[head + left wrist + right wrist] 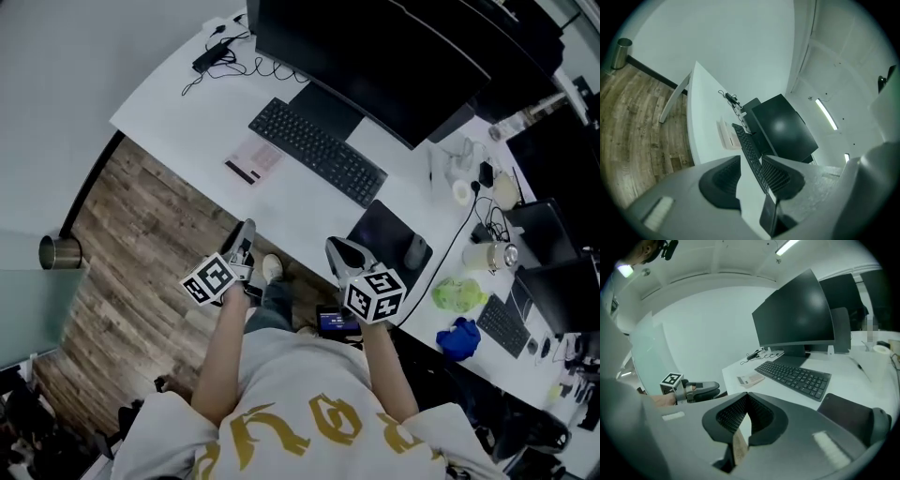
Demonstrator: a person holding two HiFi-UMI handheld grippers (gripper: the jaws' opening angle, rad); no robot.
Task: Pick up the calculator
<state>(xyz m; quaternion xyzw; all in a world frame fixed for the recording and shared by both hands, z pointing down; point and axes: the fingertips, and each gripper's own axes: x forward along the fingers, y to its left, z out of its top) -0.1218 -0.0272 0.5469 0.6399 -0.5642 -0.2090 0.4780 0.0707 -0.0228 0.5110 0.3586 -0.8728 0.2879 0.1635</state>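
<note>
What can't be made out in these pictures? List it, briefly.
1. Calculator: its keys and display are too small to read in the head view and in both gripper views.
2. Monitor: cut off by the head view's top edge.
3. Clutter right of the monitor: too small and dark to name in the head view.

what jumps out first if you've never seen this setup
The big black monitor fills the back of the white desk, with a black keyboard in front of it. Two claws with marker cubes hang at the desk's near edge, the left claw open and the right claw shut. The pale calculator lies just left of the keyboard, untouched.
</note>
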